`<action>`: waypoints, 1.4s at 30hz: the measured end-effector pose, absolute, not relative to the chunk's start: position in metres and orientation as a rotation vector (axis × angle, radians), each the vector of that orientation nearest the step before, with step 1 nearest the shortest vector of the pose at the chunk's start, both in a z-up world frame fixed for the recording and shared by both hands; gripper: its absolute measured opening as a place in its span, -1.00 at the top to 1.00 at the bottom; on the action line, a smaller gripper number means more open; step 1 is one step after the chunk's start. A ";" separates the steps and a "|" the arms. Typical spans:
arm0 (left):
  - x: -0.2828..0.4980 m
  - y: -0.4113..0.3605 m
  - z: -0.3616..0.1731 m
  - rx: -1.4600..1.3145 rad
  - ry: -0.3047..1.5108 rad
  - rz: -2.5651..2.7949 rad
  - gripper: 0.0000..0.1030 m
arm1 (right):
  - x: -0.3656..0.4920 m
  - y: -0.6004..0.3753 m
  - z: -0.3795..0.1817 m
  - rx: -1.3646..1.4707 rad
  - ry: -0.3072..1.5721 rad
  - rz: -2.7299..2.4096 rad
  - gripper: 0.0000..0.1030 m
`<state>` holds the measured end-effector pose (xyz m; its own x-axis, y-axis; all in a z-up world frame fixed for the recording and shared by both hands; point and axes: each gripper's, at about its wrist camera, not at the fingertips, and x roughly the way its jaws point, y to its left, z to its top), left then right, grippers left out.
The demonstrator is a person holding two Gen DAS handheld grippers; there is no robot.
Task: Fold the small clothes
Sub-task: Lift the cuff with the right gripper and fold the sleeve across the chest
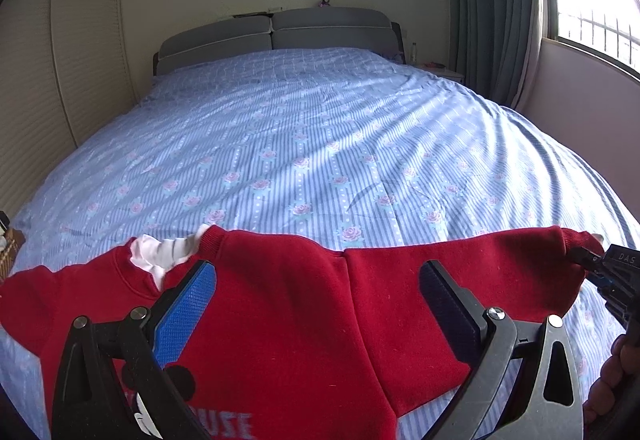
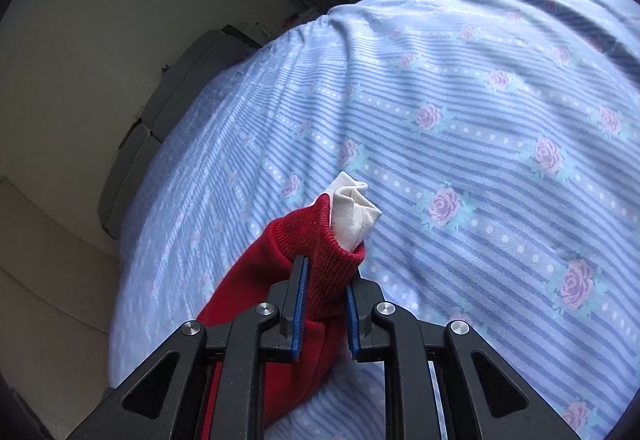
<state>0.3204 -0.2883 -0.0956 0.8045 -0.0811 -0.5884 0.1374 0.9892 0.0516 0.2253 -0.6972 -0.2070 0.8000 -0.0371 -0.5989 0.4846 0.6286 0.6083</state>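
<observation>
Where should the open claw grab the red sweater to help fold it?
Probably the shoulder of the red sweater, beside the collar, coming straight down from above. The left claw is wide open right over it, and the cloth lies flat there. The right claw already pinches the sleeve cuff.

One red sweater (image 1: pixel 288 304), one bed (image 1: pixel 320 143) — two tongs (image 1: pixel 316 300) (image 2: pixel 323 304).

White block letters reading "USE" stood on the chest of the red fleece sweatshirt (image 1: pixel 280 304), cut off by the frame's lower edge, just right of its black-eared cartoon mouse print (image 1: pixel 160 392). Well to the right of that sweatshirt, raised letters "DAS" showed on the black plastic gripper body (image 1: pixel 624 272).
</observation>
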 end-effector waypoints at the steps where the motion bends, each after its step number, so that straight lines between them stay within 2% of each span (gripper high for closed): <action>1: 0.318 -0.282 -0.091 0.090 0.620 -0.113 -1.00 | 0.224 -0.691 -0.195 0.812 0.571 -0.322 0.67; 11: 0.283 -0.164 -0.040 0.049 0.559 -0.002 -1.00 | 0.216 -0.544 -0.058 0.378 0.378 -0.275 0.70; 16: 0.264 -0.080 -0.025 0.025 0.535 0.091 -1.00 | 0.235 -0.427 -0.033 0.142 0.355 -0.210 0.70; 20: 0.250 -0.012 -0.026 0.003 0.547 0.172 -1.00 | 0.251 -0.333 -0.053 -0.011 0.394 -0.157 0.70; 25: 0.236 0.055 -0.039 -0.015 0.576 0.254 -1.00 | 0.266 -0.233 -0.105 -0.203 0.491 -0.087 0.70; 33: 0.222 0.117 -0.068 -0.072 0.622 0.320 -1.00 | 0.264 -0.160 -0.188 -0.374 0.673 -0.004 0.67; 37: 0.219 0.122 -0.076 -0.073 0.632 0.320 -1.00 | 0.255 -0.147 -0.207 -0.409 0.714 0.042 0.52; 39: 0.217 0.121 -0.079 -0.072 0.637 0.309 -1.00 | 0.247 -0.141 -0.209 -0.418 0.708 0.076 0.34; 42: 0.215 0.117 -0.080 -0.068 0.643 0.291 -1.00 | 0.235 -0.140 -0.207 -0.362 0.714 0.128 0.22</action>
